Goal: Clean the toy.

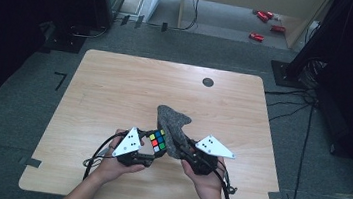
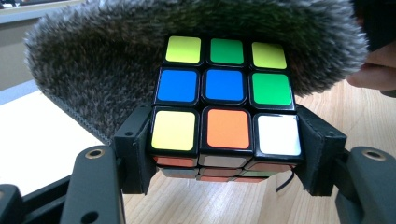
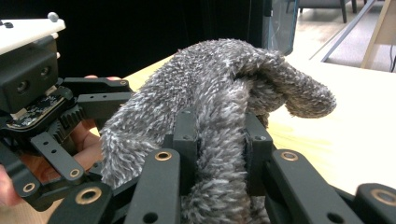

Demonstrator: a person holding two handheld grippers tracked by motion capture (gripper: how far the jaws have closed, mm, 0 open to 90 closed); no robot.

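**Cube and fuzzy cloth held together over the near edge**

Over the near middle of the pale wood-grain bench [image 1: 115, 87], both hands meet with their loads touching. Largest of the things is the grey cloth [image 1: 174, 124], a shaggy, fleece-like piece that droops and folds; it looks light and limp, so it should be pinched through a bunched thickness rather than at a loose edge, which would likely slip. The right tongs [image 3: 217, 140] are closed on such a gathered fold, their black jaws sunk into the pile, with the far end of the cloth flopping over toward the right. Its upper part rises just beyond the cube and curves around the cube's far side.

Smaller is the puzzle cube [image 2: 224, 107], a rigid block with glossy coloured tiles set in black plastic. It seems light but slick, best held on two opposite flat faces. The left tongs [image 2: 226, 149] clamp it that way, one jaw pad flat on each side of its near row, holding it level.
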